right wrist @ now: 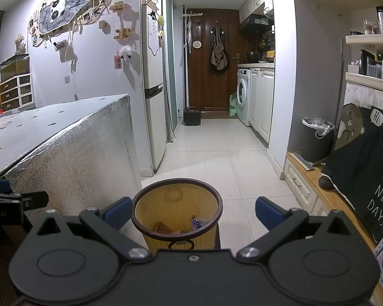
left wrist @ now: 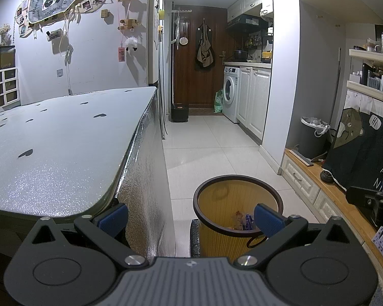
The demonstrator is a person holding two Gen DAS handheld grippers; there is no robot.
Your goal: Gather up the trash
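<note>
A yellow ribbed waste bin (left wrist: 224, 199) with a dark brown rim stands on the white tiled floor beside the table. It also shows in the right wrist view (right wrist: 166, 204). Several wrappers lie at its bottom: an orange one (right wrist: 163, 228) and a blue-white one (right wrist: 196, 222), also seen in the left wrist view (left wrist: 248, 221). My left gripper (left wrist: 190, 218) is open and empty, just above and before the bin. My right gripper (right wrist: 193, 211) is open and empty, straddling the bin from above. The right gripper's body shows at the right edge of the left wrist view (left wrist: 372, 201).
A table (left wrist: 63, 148) covered in silver foil fills the left, its corner near the bin. A wooden bench (right wrist: 329, 193) with a dark cushion (right wrist: 370, 163) runs along the right. A grey lined bin (right wrist: 316, 137), fridge (right wrist: 153, 89), washing machine (right wrist: 243, 93) and brown door (right wrist: 209, 61) lie beyond.
</note>
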